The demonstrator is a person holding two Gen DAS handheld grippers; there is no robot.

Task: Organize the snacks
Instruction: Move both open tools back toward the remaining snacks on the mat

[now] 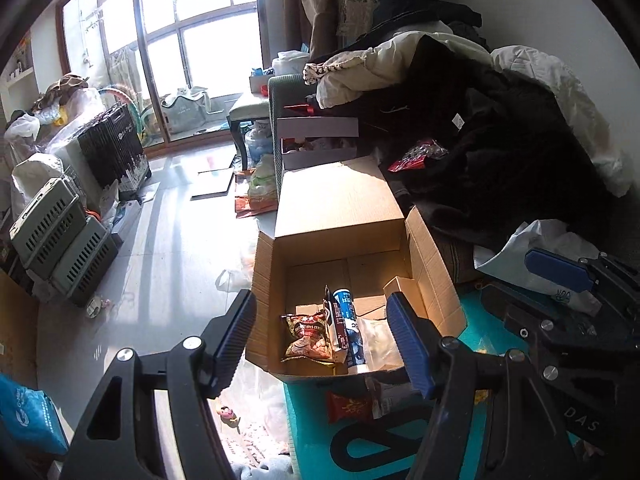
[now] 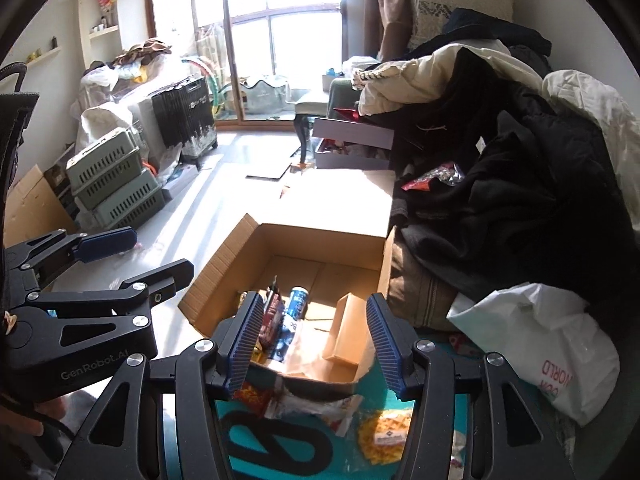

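An open cardboard box [image 1: 340, 208] stands on a teal bag [image 1: 472, 328], its flaps spread. Inside lie a brown and red snack packet [image 1: 306, 336], a dark packet [image 1: 335, 326] and a blue tube [image 1: 352, 320]. My left gripper [image 1: 322, 336] hovers above the box's near edge, open, with nothing between its pads. My right gripper [image 2: 316, 340] hangs beside it over the same box [image 2: 320, 240], also open and holding nothing. Loose snacks lie on the teal bag in front of the box: a red packet [image 1: 348, 406], a yellow waffle pack [image 2: 386, 434] and a white packet [image 2: 316, 404].
A heap of dark and white clothes [image 2: 520, 168] covers the sofa on the right, with a red packet [image 2: 424, 182] on it. A white plastic bag [image 2: 540, 344] lies near the right gripper. Green crates [image 2: 116, 188] and black cases [image 2: 184, 116] line the left wall.
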